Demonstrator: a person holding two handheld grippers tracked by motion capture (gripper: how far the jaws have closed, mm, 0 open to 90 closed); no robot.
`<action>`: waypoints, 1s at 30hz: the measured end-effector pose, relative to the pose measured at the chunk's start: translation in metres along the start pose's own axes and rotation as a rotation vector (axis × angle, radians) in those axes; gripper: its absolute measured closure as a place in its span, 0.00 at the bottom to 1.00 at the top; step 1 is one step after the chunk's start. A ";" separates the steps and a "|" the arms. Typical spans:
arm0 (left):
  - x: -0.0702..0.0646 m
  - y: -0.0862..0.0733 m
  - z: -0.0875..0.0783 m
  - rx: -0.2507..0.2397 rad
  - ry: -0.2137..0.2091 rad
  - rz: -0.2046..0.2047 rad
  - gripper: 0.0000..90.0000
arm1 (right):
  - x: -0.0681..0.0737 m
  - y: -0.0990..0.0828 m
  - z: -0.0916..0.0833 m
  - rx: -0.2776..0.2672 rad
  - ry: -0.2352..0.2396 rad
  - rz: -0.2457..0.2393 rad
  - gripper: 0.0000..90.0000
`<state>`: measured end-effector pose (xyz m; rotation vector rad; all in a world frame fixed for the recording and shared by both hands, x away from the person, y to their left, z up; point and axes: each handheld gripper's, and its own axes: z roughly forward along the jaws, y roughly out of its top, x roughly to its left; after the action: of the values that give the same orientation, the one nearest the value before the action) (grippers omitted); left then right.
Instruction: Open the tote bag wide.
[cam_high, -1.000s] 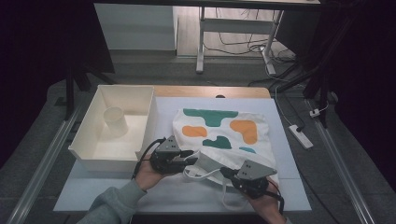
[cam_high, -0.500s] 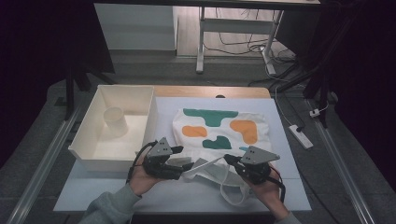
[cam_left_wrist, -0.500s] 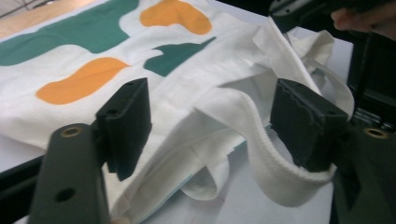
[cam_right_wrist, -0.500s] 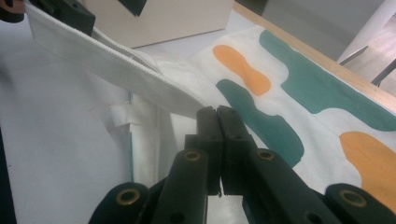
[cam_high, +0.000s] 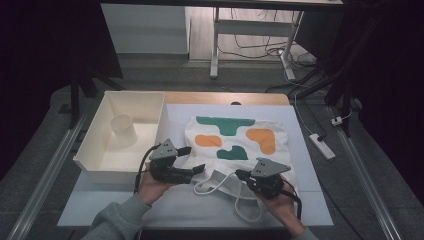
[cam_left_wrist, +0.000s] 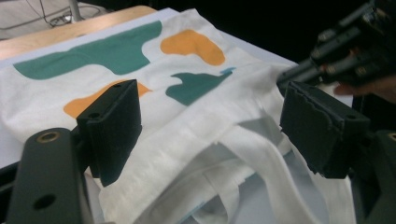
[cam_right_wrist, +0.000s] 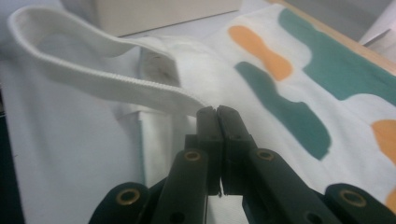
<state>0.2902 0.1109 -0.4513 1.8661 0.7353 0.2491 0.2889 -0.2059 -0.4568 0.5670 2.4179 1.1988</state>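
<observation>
White canvas forms a tote bag (cam_high: 235, 145) printed with green and orange blobs, laid flat on a pale sheet-covered counter (cam_high: 310, 200), its opening and looped straps (cam_high: 215, 185) turned toward the person. The left gripper (cam_left_wrist: 210, 126) is held at the bag's near left edge, its fingers (cam_left_wrist: 112, 126) spread wide apart with the hem and straps lying between them, nothing gripped. The right gripper (cam_right_wrist: 217, 116) is seen at the bag's near right corner; its fingers (cam_right_wrist: 208, 135) are pressed together, and a white strap loop (cam_right_wrist: 93, 74) meets their tips, apparently pinched there. A cream rectangular plastic bin (cam_high: 90, 160) holding a translucent cup (cam_high: 123, 130) is set just left of the bag.
</observation>
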 end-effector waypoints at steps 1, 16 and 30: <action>0.000 0.000 0.000 0.000 0.000 0.000 0.23 | -0.003 0.000 -0.001 -0.005 -0.009 0.011 0.99; 0.000 -0.014 0.008 0.107 -0.032 0.013 0.24 | -0.062 0.011 -0.021 -0.085 -0.222 0.069 0.99; 0.005 -0.019 0.012 0.123 -0.018 0.002 0.24 | -0.111 0.010 -0.001 -0.073 -0.347 0.108 0.99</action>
<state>0.2927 0.1091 -0.4738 1.9830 0.7510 0.1920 0.3841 -0.2578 -0.4304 0.8182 2.0669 1.1203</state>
